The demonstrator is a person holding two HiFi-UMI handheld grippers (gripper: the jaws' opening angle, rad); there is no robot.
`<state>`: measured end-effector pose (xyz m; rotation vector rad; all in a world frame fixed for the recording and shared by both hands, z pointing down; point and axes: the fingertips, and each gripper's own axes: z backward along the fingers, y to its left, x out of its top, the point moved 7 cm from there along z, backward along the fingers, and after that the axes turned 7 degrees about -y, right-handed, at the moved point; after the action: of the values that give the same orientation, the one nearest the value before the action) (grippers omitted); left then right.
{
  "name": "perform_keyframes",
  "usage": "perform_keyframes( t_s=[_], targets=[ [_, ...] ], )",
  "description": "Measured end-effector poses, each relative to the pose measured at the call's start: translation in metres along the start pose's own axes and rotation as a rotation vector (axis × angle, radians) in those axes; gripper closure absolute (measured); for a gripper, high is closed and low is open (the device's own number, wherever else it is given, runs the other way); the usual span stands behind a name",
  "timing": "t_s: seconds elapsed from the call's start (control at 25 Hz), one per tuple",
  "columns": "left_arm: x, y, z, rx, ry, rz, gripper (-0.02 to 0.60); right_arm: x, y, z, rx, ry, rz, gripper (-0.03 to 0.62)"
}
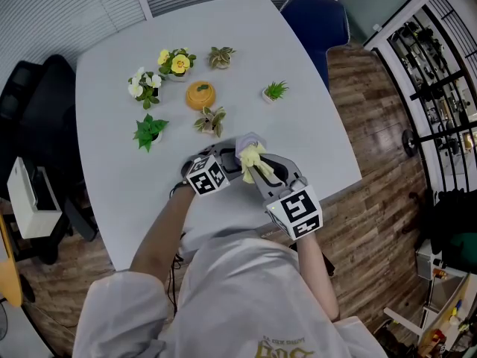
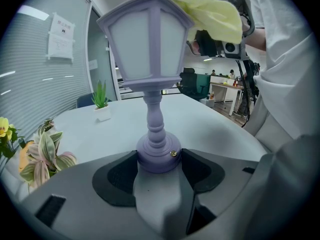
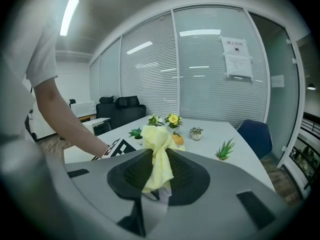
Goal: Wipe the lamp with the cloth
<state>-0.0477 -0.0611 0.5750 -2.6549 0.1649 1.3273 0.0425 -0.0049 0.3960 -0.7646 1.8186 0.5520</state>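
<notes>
A small lilac lantern-shaped lamp [image 2: 150, 74] stands upright on the white table [image 1: 298, 118], and my left gripper [image 2: 159, 165] is shut on its round base. In the head view only the lamp's top [image 1: 250, 140] shows between the two grippers. My right gripper [image 3: 159, 176] is shut on a pale yellow cloth [image 3: 157, 156], whose bunched end lies on the lamp's roof [image 2: 205, 6]. From the head view, the cloth [image 1: 252, 160] hangs just right of the lamp, with my right gripper [image 1: 261, 171] behind it and my left gripper [image 1: 227, 154] to the left.
Small potted plants stand farther back on the table: a green one [image 1: 149, 131], white flowers [image 1: 143, 86], yellow flowers [image 1: 176, 63], a spiky plant [image 1: 275, 90] and an orange pumpkin-shaped object [image 1: 200, 95]. A blue chair [image 1: 317, 21] stands at the far side, black chairs [image 1: 37, 110] on the left.
</notes>
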Motion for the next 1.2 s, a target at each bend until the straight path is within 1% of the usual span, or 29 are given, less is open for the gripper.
perform_keyframes(
  t_s=[0.32,0.52,0.76,1.2],
  targets=[
    [-0.001,0.0,0.0,0.0,-0.003,-0.001,0.299,0.006,0.007,-0.008,0.039,0.013,0.023,0.508],
    [-0.001,0.0,0.0,0.0,-0.005,-0.003,0.299,0.013,0.012,-0.016,0.061,0.018,0.063,0.508],
    [0.001,0.0,0.0,0.0,-0.005,-0.004,0.299,0.019,0.011,-0.023,0.07,0.019,0.09,0.508],
    [0.0,0.001,0.0,0.0,-0.005,-0.003,0.299,0.027,0.003,-0.035,0.09,0.021,0.106,0.508]
  ],
)
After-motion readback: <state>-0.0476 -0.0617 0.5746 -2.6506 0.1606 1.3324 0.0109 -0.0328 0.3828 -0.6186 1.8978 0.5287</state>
